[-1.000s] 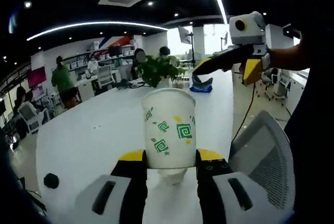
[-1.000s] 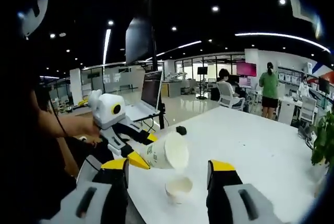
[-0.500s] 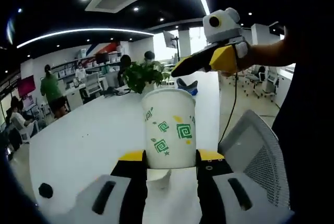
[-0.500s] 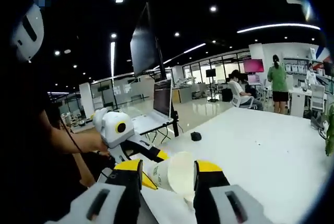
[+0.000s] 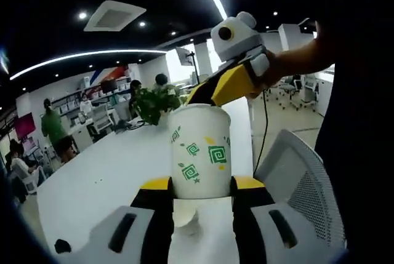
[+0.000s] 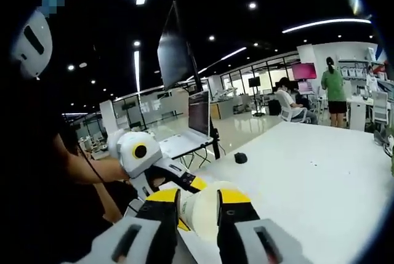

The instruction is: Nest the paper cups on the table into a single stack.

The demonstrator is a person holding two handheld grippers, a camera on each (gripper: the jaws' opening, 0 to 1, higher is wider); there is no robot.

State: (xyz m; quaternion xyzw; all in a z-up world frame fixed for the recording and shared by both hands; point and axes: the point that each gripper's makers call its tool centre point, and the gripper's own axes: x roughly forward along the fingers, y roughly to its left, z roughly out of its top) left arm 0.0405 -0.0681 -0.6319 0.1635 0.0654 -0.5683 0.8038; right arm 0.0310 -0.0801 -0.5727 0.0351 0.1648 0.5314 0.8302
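Now the left gripper [image 5: 202, 185] holds a cup [image 5: 200, 151] between its two jaws, squeezed tight near the cup's bottom. The cup is white paper with green swirls and small yellow marks, and it stands up straight with its open end on top. Just under it, on the white table [image 5: 104, 172], sits another cup [image 5: 184, 220], mostly hidden behind the jaws. In the left gripper view, the right gripper [image 5: 212, 88] reaches in from the right, and its yellow tips are at the rim of the held cup. In the right gripper view, the right gripper's own jaws are close together, with the rim of the held cup between them. It looks like they are pinching it, but I cannot tell if they grip hard. The left gripper shows there too, coming in from the left, with a hand [image 6: 108, 170] holding it. A small black thing [image 6: 241, 157] lies far off on the table. Behind that stand a laptop [image 6: 191, 130] and a dark screen [image 6: 173, 48]. A green plant [image 5: 151, 99] grows at the far end of the table, and a mesh chair [image 5: 294, 181] is beside it.
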